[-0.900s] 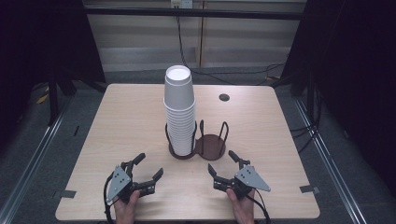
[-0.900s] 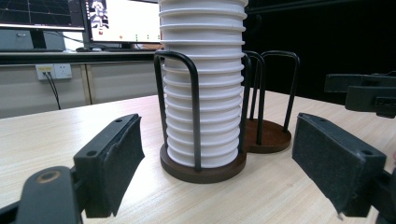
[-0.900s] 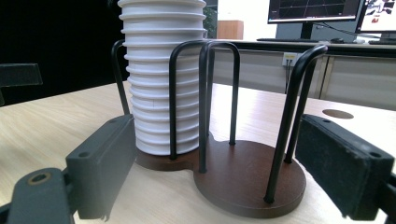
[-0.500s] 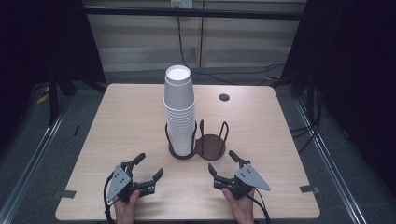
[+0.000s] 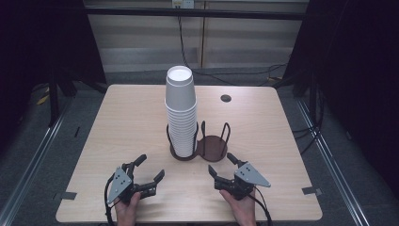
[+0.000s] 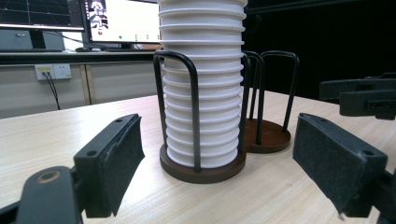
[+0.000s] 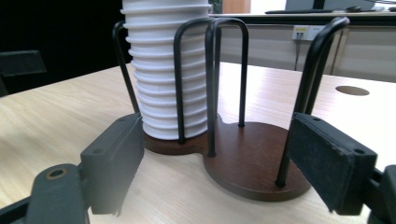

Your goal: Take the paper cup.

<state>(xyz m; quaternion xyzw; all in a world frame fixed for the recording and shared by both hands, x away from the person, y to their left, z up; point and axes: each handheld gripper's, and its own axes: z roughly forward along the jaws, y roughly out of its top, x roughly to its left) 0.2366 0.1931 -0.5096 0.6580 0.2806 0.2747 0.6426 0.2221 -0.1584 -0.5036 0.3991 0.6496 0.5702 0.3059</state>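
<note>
A tall stack of white cups [image 5: 180,113] stands upside down in the left ring of a dark brown two-place holder [image 5: 211,148] with black wire hoops, at the table's middle. The holder's right place [image 7: 254,154] has nothing in it. My left gripper [image 5: 149,168] rests open near the front edge, left of the holder, and the cup stack [image 6: 204,84] shows between its jaws farther off. My right gripper [image 5: 222,165] is open just in front of the holder's right place, nothing between its jaws.
The light wooden table [image 5: 117,127] has a round cable hole [image 5: 226,98] at the back right. Tape marks [image 5: 312,190] sit at the front corners. Dark curtains and floor rails flank the table; monitors [image 6: 116,21] stand behind.
</note>
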